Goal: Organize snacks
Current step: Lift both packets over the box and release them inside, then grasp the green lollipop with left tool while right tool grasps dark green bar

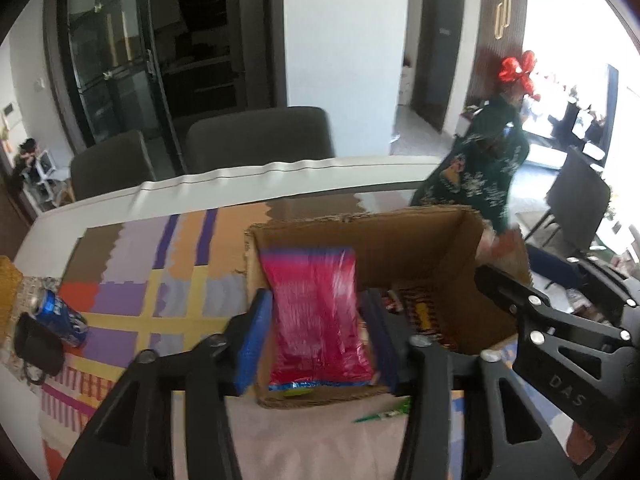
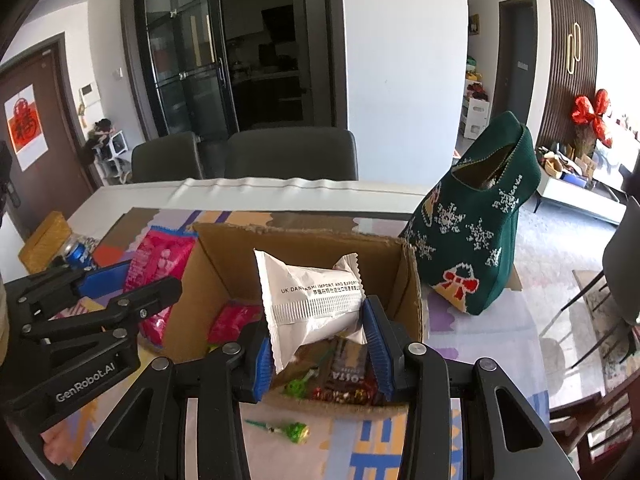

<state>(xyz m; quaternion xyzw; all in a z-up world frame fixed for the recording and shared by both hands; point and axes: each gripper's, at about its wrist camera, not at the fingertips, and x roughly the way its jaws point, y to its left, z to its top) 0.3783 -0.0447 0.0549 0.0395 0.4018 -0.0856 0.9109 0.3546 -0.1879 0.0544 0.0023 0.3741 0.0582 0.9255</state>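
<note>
My left gripper [image 1: 318, 316] is shut on a pink snack bag [image 1: 320, 316] and holds it over the near left part of an open cardboard box [image 1: 400, 236]. My right gripper [image 2: 316, 328] is shut on a white snack packet [image 2: 312, 300] and holds it above the same box [image 2: 256, 252]. Inside the box lie several snacks, among them a dark wrapped bar [image 2: 344, 372] and a pink pack [image 2: 232, 320]. The pink bag [image 2: 160, 268] and the left gripper [image 2: 132, 300] show at the left of the right wrist view. A green lollipop [image 2: 288, 430] lies on the cloth in front of the box.
A green knitted Christmas stocking [image 2: 476, 236] stands right of the box. A blue can [image 1: 60, 316] lies at the table's left edge beside a dark pouch [image 1: 38, 352]. A yellow box [image 2: 44, 240] sits far left. Grey chairs [image 2: 292, 152] stand behind the table.
</note>
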